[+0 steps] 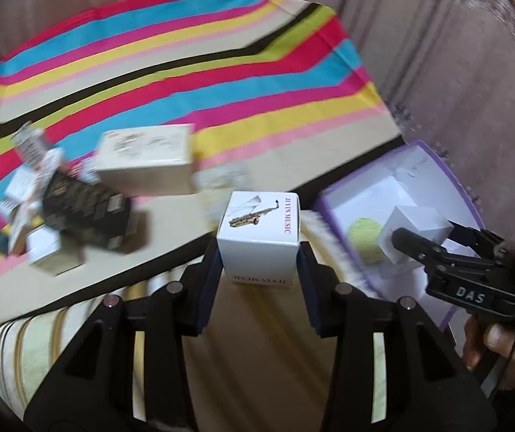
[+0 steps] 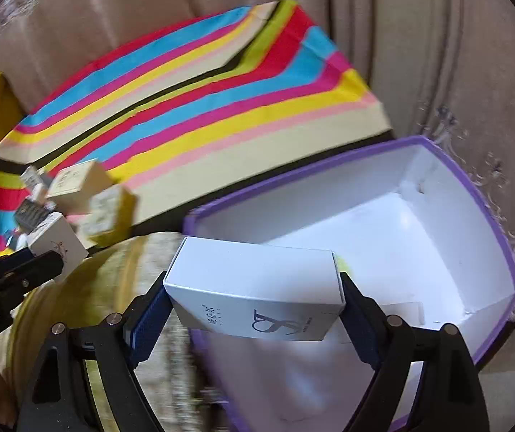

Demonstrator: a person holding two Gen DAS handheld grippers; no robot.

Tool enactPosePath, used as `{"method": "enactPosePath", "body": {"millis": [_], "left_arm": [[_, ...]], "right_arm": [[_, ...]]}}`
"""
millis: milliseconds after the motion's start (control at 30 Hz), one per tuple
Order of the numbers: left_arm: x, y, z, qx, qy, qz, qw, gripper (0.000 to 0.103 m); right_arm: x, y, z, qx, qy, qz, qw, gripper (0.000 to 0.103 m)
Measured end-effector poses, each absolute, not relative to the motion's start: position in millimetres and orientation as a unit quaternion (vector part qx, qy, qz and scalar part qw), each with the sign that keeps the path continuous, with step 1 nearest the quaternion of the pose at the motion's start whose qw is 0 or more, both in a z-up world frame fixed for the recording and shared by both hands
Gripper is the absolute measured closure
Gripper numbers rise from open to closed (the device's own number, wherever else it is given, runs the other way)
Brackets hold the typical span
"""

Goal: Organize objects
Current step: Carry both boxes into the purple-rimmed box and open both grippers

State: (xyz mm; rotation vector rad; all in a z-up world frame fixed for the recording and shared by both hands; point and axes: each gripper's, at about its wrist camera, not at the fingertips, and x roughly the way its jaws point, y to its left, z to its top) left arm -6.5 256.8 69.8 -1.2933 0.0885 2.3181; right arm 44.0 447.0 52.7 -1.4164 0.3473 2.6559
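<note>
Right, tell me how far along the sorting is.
Done: little that shows; the purple bin holds only a yellow-green round thing.

In hand: the left tool grips the small saxophone box; the right tool grips a wider white box at the bin's near rim.

Left: the pile of boxes on the striped cloth, a cream carton among them.
</note>
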Motion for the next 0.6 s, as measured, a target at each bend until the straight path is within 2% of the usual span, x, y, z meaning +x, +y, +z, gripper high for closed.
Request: {"method": "enactPosePath", "body": {"millis": [467, 500, 567, 600], "left_arm": [[-21.9, 359.9, 48.2, -0.507, 0.062, 0.800, 0.315, 0.056], [-22.9, 362.8, 47.0, -0.509, 0.062, 0.797, 0.318, 0.053], [-24.4, 366.7, 44.7, -0.514, 0.060, 0.794, 0.320, 0.034], [-24.7, 368.0, 44.1, -0.515, 0.060, 0.794, 0.319, 0.031]], "right_arm": [[47.7, 526.4, 38.0, -0.458, 0.119, 0.866, 0.162, 0.014], [48.3, 529.5, 38.2, -0.457, 0.120, 0.866, 0.165, 0.014], [48.0, 532.6, 38.6, -0.456, 0.123, 0.866, 0.167, 0.013], [48.1, 533.5, 39.0, -0.456, 0.124, 0.865, 0.167, 0.012]]}}
